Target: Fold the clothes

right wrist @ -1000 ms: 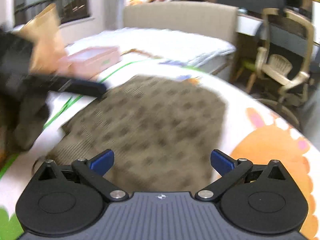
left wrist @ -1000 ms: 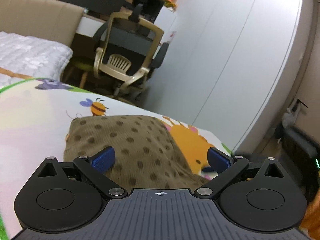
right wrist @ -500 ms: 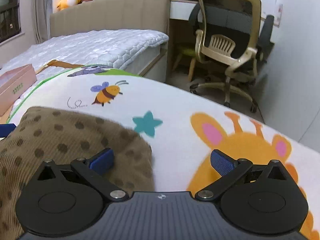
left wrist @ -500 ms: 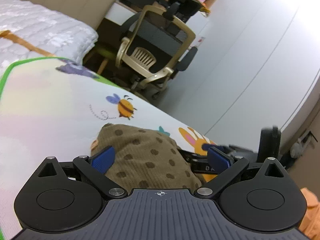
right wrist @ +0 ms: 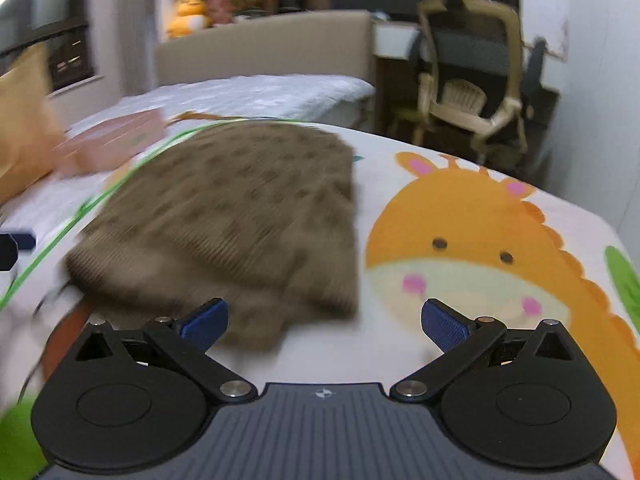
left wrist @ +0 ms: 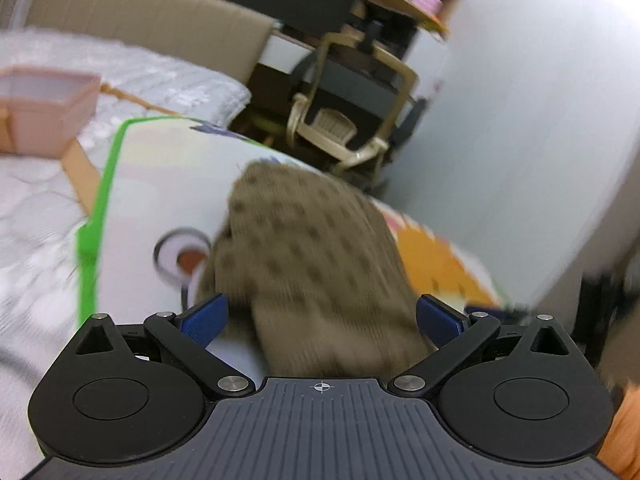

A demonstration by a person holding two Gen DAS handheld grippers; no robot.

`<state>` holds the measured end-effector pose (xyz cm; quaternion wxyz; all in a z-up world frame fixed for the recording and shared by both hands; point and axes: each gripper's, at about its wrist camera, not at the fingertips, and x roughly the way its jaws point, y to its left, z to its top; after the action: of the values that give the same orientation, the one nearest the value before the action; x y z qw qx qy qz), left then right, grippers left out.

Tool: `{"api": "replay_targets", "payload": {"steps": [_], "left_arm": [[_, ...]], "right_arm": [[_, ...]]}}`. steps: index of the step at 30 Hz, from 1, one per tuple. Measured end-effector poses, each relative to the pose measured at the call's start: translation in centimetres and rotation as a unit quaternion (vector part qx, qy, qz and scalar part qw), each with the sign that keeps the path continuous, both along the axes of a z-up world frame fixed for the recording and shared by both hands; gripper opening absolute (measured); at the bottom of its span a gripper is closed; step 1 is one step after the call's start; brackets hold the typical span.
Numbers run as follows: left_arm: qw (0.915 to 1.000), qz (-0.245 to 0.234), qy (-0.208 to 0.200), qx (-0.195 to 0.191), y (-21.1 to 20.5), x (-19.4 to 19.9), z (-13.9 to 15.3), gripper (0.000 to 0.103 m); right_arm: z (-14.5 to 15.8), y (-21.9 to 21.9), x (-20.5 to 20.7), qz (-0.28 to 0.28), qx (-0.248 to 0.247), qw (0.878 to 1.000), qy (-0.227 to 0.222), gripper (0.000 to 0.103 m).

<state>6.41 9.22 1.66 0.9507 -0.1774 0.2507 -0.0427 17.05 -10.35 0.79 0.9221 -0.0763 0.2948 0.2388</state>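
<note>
A brown knitted garment with dark dots [left wrist: 316, 256] lies folded into a compact pad on a cartoon-print mat [left wrist: 160, 184]. My left gripper [left wrist: 320, 314] is open, its blue pads either side of the garment's near end, which runs under the gripper body. In the right wrist view the same garment [right wrist: 240, 216] lies left of centre on the mat, beside an orange giraffe print [right wrist: 472, 256]. My right gripper [right wrist: 324, 318] is open at its near right corner, the left pad [right wrist: 206, 318] over the cloth edge, nothing held. Both views are motion-blurred.
A pink box [left wrist: 44, 114] sits on the quilted bed at the left. A beige office chair [right wrist: 468, 96] and desk stand beyond the bed. A white wardrobe [left wrist: 532, 120] lines the right. The other gripper's tip [right wrist: 16, 242] shows at the left edge.
Both grippers have swung and pulled back; more of the folded garment is in view. The right gripper has turned left so the cloth fills the left half. Both stayed open.
</note>
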Motion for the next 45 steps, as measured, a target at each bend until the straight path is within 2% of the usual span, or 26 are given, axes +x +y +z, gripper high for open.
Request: {"api": "replay_targets", "payload": {"steps": [3,6,9,12,16,19,21,29,45], "left_arm": [[0.997,-0.021,-0.001,0.074,-3.9,-5.3,0.7,0.103],[0.9923,-0.012,0.023,0.121,-6.7,-9.1,0.1,0.103],[0.9903,0.001,0.045,0.131,-8.1,-10.8,-0.9,0.103],[0.9881,0.013,0.058,0.142,-8.7,-10.4,-1.5,0.103],[0.9838,0.036,0.051,0.168,-9.3,-9.1,-2.2,0.103],[0.983,0.029,0.078,0.164,-9.6,-8.3,-3.1,0.103],[0.9819,0.025,0.092,0.163,-9.7,-8.0,-3.7,0.103],[0.9784,0.021,0.095,0.182,-10.3,-7.7,-4.2,0.103],[0.9785,0.019,0.096,0.182,-10.2,-7.6,-4.1,0.103]], "right_arm": [[0.1,-1.5,-3.9,0.01,0.009,1.0,-0.009,0.103],[0.1,-2.9,-7.9,0.02,0.019,0.999,-0.018,0.103],[0.2,-4.4,-11.8,0.03,0.028,0.999,-0.026,0.103],[-0.3,-4.2,-11.9,0.033,0.017,0.999,-0.032,0.103],[-0.7,-3.2,-11.4,0.041,-0.01,0.999,-0.024,0.103],[-1.4,-2.0,-10.8,0.051,-0.042,0.998,0.0,0.103],[-1.5,-2.1,-10.7,0.051,-0.04,0.998,0.005,0.103],[-1.6,-2.5,-10.3,0.048,-0.023,0.998,0.023,0.103],[-1.7,-2.7,-10.1,0.046,-0.013,0.998,0.034,0.103]]}}
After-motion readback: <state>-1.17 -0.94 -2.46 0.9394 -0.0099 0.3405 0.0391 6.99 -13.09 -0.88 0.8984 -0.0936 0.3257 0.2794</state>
